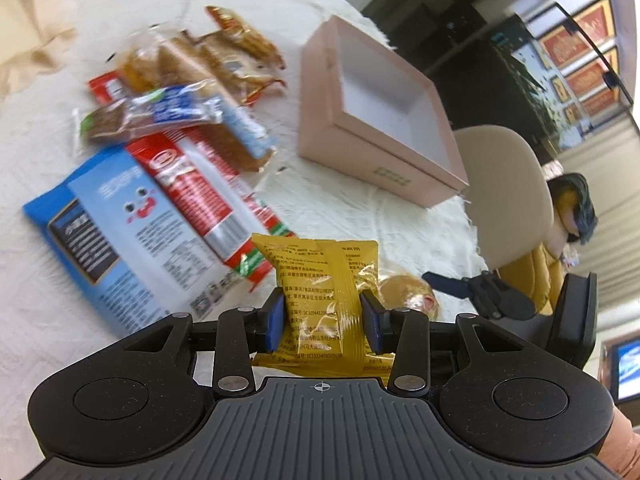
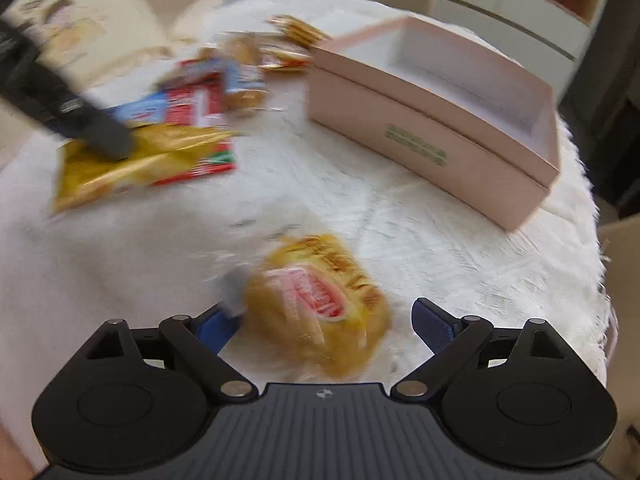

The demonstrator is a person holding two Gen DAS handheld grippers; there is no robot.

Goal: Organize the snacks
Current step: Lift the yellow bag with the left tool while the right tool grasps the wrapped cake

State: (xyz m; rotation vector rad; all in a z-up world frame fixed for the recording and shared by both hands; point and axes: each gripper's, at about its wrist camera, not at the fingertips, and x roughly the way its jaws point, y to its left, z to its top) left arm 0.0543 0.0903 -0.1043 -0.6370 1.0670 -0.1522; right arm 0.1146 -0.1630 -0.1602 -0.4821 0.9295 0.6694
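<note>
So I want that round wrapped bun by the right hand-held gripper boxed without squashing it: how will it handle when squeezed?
The bun looks puffy and soft, so it probably dents easily. Its clear glossy wrapper likely slides against the pads. Lying between the open right hand-held gripper, it seems light; a gentle close should lift it into the pink box.

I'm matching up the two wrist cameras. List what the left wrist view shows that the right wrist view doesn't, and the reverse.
Left wrist only: the print on the yellow packet between the left gripper jaws, and a blue bag's cartoon face.
Right wrist only: the right gripper, jaws open around a round bun, and an open book.
Both: the empty pink box and the snack pile.
</note>
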